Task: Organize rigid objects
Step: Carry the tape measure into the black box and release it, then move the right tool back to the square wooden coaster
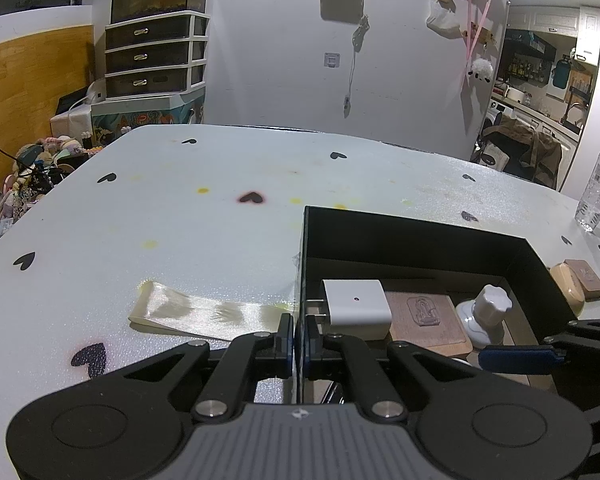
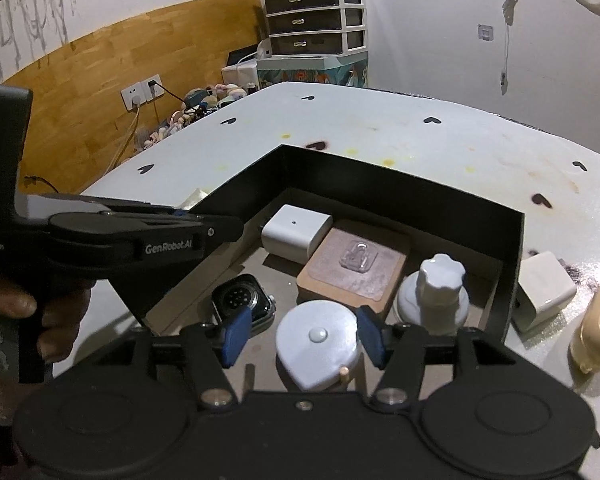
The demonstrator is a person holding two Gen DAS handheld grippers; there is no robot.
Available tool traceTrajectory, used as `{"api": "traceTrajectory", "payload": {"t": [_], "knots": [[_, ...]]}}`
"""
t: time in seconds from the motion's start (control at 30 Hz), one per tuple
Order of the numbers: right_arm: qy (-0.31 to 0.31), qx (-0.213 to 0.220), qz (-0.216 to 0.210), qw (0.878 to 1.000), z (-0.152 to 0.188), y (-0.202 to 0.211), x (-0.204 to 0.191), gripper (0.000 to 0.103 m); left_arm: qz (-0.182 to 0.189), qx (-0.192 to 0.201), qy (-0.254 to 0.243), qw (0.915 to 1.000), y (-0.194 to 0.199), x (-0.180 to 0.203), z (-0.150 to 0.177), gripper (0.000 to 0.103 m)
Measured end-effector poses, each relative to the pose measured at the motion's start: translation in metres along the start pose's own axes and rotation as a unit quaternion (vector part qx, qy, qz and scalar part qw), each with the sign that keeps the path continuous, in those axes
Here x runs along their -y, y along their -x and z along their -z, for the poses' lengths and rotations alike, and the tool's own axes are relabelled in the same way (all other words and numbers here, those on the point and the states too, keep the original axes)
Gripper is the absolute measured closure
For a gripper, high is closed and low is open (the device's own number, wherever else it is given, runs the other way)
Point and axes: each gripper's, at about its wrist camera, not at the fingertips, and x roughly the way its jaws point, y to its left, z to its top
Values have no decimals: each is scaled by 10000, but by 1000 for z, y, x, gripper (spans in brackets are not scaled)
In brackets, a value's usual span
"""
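A: We are inspecting the left gripper [image 1: 299, 338] at the lower centre of the left wrist view. Its blue-padded fingers [image 1: 286, 336] are pressing together on the left wall of the black box [image 1: 380, 228]; the thin wall edge is sitting between the pads.

B: Confirmed. In the right wrist view, we are seeing that same left gripper [image 2: 180, 213] entering from the left of the frame and clamping the box [image 2: 400, 196] wall.

A: We are checking the right gripper [image 2: 302, 334] at the lower centre of its own view. Its fingers [image 2: 236, 332] are standing wide apart on either side of the white tape measure [image 2: 320, 344]. Whether the pads are touching it, we cannot tell.

B: We are listing the box contents. The white charger [image 2: 296, 232] is lying toward the upper left of the interior, beside the brown square block [image 2: 352, 268] at centre. The white knob piece [image 2: 436, 288] is standing to the right of the block. The watch body [image 2: 242, 300] is lying at the lower left.

A: Outside the box, on the white table [image 2: 380, 128], we are seeing a second white charger [image 2: 542, 288] just beside the right wall and a tan soap-shaped item [image 2: 598, 328] at the right edge of the frame.
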Motion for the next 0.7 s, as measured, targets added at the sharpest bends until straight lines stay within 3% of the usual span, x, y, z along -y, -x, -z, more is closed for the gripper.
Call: {"api": "traceTrajectory", "payload": {"t": [0.13,0.33,0.7], "knots": [[32,117,-23,9999,0,12,-1,38,-2,1,2,10000,0,0,0,99],[58,328,6,9994,3,34,3,22,-28,-7,-13,10000,-1,1,1,98],[98,757,399,9963,12,77,16,1,-54,-18,-23,10000,-2,2,2,99]]}}
